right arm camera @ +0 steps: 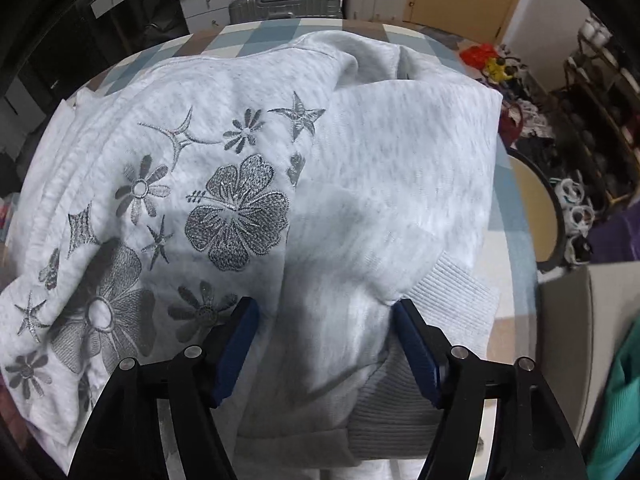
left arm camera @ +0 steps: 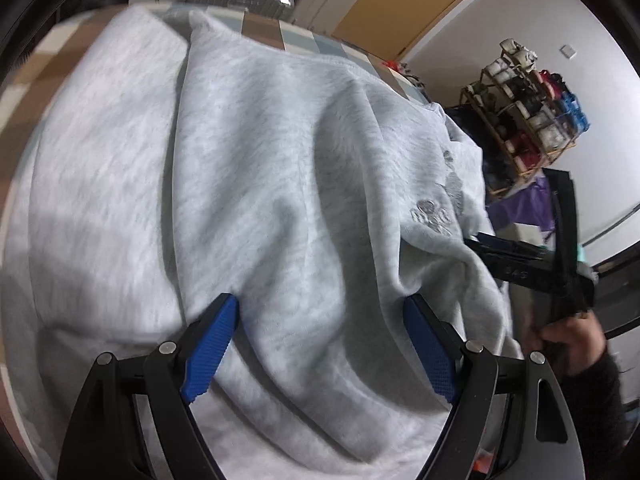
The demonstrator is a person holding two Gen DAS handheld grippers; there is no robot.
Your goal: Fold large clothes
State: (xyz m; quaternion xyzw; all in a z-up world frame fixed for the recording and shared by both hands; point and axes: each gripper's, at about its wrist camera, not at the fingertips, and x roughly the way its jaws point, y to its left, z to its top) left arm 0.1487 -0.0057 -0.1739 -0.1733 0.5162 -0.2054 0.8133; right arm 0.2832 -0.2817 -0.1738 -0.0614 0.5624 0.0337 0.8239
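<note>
With both the left gripper (left arm camera: 320, 320) and right gripper (right arm camera: 326, 324) spread open over the grey sweatshirt (right arm camera: 360, 168) heaped on the checked table (right arm camera: 256, 36), neither gripping, its folded-over sleeve (ribbed cuff (right arm camera: 452, 288) lying loose) could slip and undo the fold

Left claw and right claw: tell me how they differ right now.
The left claw stands wider over plain grey sweatshirt fabric; the right claw is a little narrower, beside the embroidered flowers and the ribbed cuff. The left claw's blue pads look brighter; the right claw's look darker. Both stand open, pointing down at the sweatshirt.
</note>
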